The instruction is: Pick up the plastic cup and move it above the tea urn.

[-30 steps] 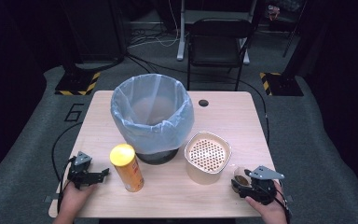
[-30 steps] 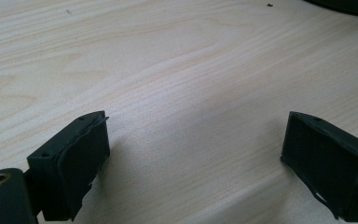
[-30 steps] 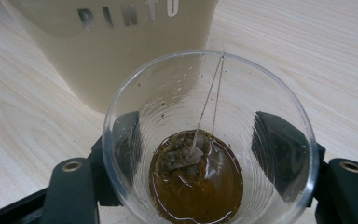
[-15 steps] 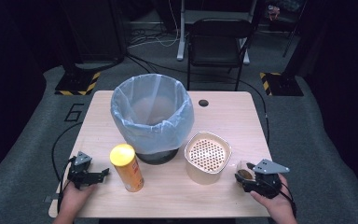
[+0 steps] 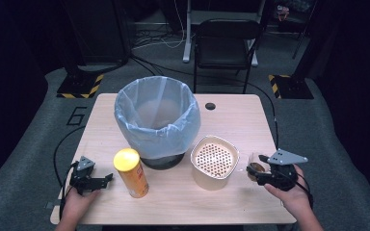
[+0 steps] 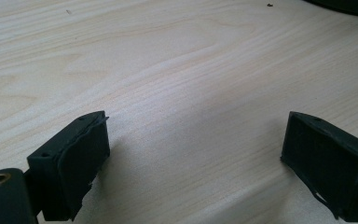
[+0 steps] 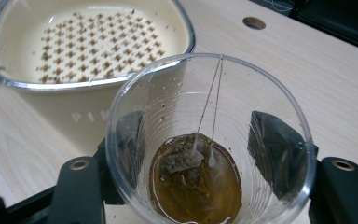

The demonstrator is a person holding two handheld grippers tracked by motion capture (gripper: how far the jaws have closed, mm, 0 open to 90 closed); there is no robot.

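A clear plastic cup (image 7: 209,140) holds a used tea bag (image 7: 186,163) in a little brown liquid. My right gripper (image 7: 209,154) is shut on the cup, one black pad against each side, and its jaws have just been closing on it. In the high view the right gripper (image 5: 256,171) carries the cup (image 5: 255,166) just above the table, right of the cream strainer bowl (image 5: 215,159). My left gripper (image 5: 107,179) rests at the table's front left, left of a yellow can (image 5: 131,172). Its jaws (image 6: 196,163) stand open over bare wood.
A bin lined with a pale blue bag (image 5: 156,120) stands mid-table behind the can and the bowl. The wooden table (image 5: 231,115) has a round cable hole (image 5: 210,106) at the back. A black chair (image 5: 224,38) stands beyond the far edge.
My right gripper has lifted the cup off the table and drawn it slightly away from the front edge. The left gripper has stayed where it was.
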